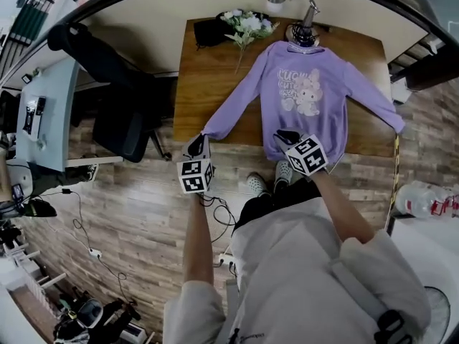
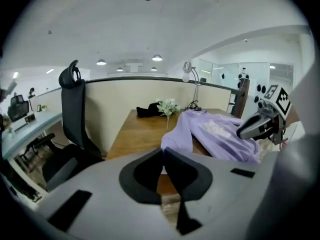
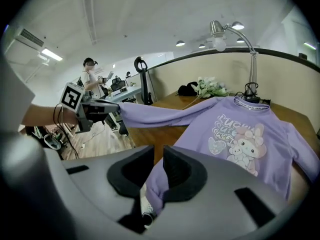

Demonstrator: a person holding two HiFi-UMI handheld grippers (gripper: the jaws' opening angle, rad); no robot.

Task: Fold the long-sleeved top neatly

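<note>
A purple long-sleeved top (image 1: 308, 92) with a cartoon print lies front up on the wooden table (image 1: 208, 77), collar at the far edge. My left gripper (image 1: 201, 140) is at the table's near edge, shut on the cuff of the left sleeve (image 1: 229, 113), which runs out taut from the body. In the left gripper view the jaws (image 2: 163, 156) are pressed together with the sleeve (image 2: 177, 134) rising just beyond them. My right gripper (image 1: 287, 136) is shut on the top's near hem; purple cloth (image 3: 154, 184) shows between its jaws. The right sleeve (image 1: 373, 99) lies spread out.
At the table's far edge stand a desk lamp (image 1: 305, 27), a bunch of white flowers (image 1: 247, 26) and a black bundle (image 1: 208, 31). A black office chair (image 1: 115, 113) stands left of the table. Cables (image 1: 79, 221) trail over the wooden floor. A person (image 3: 90, 79) stands far off.
</note>
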